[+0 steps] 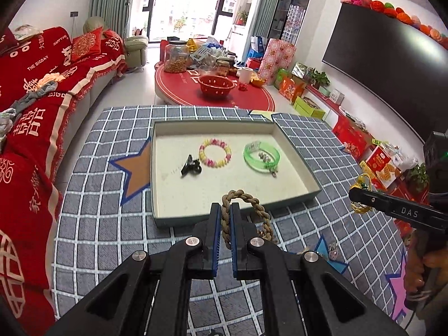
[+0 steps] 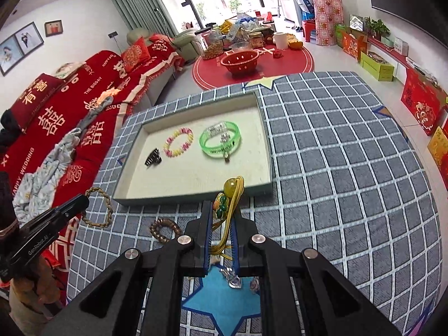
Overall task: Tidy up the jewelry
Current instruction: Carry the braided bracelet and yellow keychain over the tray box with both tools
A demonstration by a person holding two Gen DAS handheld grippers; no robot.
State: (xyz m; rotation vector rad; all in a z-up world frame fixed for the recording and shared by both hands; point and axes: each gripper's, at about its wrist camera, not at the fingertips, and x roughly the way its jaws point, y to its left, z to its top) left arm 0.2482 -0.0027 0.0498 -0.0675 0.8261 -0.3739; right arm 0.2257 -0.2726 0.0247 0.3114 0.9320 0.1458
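My left gripper is shut on a braided brown rope bracelet, held just above the near rim of the open grey box. My right gripper is shut on a yellow cord bracelet with an amber bead and green charms, near the box's front rim. In the box lie a black hair clip, a pink-and-yellow bead bracelet and a green bangle. The left gripper with the rope bracelet shows at left in the right wrist view.
A brown wooden bead bracelet and a small silver piece lie on the grey checked tablecloth near me. A red sofa runs along the left. A red round table stands beyond.
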